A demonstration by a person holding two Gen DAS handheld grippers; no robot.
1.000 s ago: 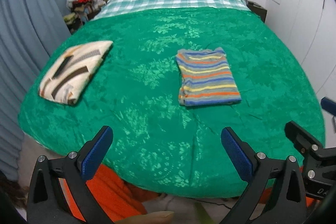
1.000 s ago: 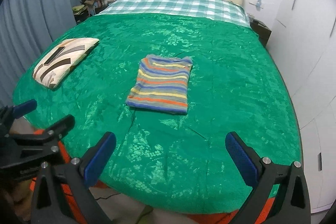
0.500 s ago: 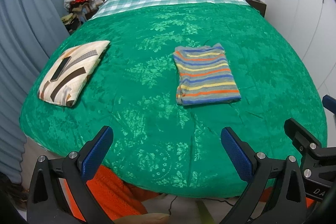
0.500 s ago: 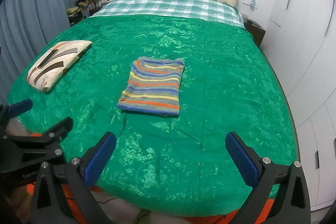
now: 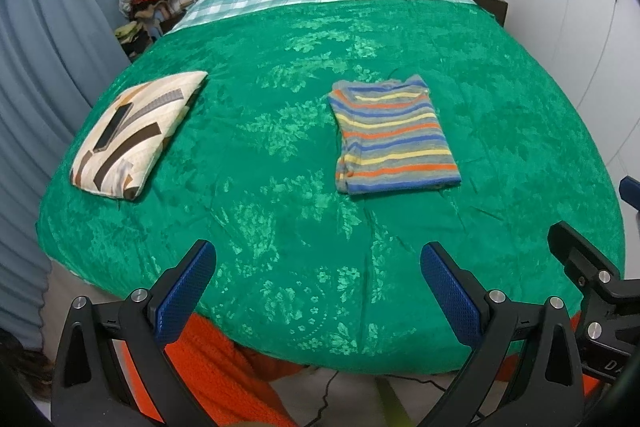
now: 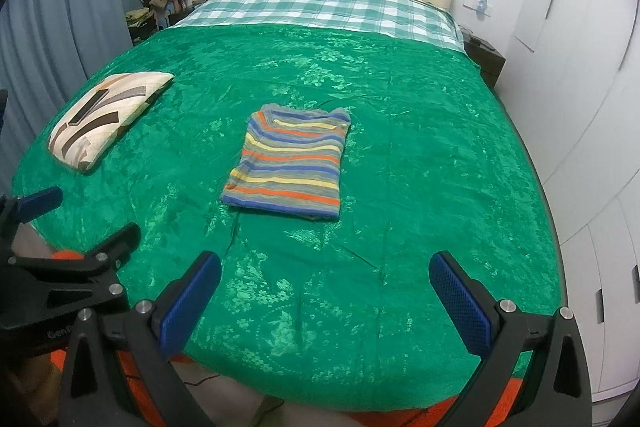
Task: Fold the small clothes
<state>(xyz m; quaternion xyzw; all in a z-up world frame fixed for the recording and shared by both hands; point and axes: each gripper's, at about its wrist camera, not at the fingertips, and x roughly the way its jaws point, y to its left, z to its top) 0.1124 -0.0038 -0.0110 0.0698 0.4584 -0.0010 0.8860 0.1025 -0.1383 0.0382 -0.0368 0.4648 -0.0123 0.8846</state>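
Nearest the cameras, both tools sit at the foot of the bed, clear of the cloth. The left gripper (image 5: 316, 287) has its jaws spread wide and holds nothing. The right gripper (image 6: 326, 297) is likewise spread wide and empty.

Beyond them lies bare green bedspread (image 6: 440, 155). The striped shirt (image 6: 290, 167) rests on it mid-bed, already folded into a neat rectangle and well apart from both tools. Its long axis runs from foot to head of the bed, stripes lying crosswise.

From the left gripper the shirt lies ahead and to the right; from the right gripper it lies ahead and slightly left. It therefore sits between the two, seemingly a little closer to the right.

Off to the left edge, a patterned pillow (image 5: 132, 135) lies well apart.

Judgement: folding appears complete; any further fold would need both tools brought forward.
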